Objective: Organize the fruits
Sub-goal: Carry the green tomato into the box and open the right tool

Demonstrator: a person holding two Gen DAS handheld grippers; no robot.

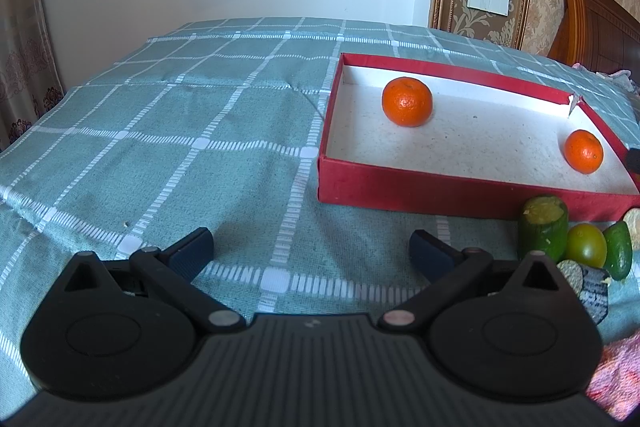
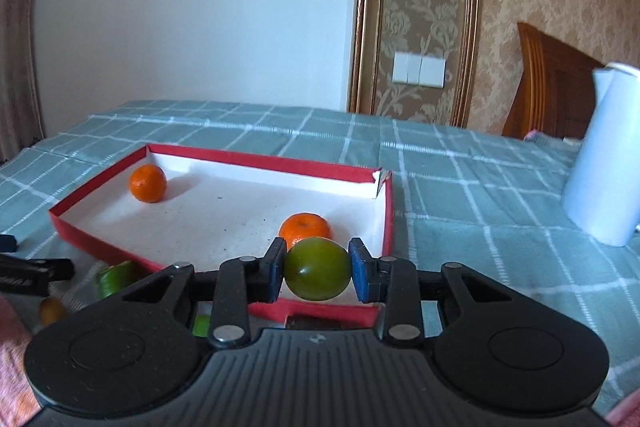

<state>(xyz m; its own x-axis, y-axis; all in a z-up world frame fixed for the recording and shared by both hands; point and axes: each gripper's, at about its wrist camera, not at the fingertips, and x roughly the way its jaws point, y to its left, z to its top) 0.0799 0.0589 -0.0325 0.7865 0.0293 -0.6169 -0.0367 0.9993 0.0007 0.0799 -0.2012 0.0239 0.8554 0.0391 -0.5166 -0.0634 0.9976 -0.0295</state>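
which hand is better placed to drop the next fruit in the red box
Right. The right gripper already clamps a green fruit over the near wall of the red box. The left gripper is open, empty, over the cloth beside it.

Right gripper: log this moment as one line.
right gripper: shut on green fruit | over red box | two oranges inside | left gripper: open

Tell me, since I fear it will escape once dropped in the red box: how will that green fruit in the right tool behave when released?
The green fruit looks round and glossy, so it will probably roll on the box's flat floor. The low walls should likely stop it. It may bump the nearer orange just behind it.
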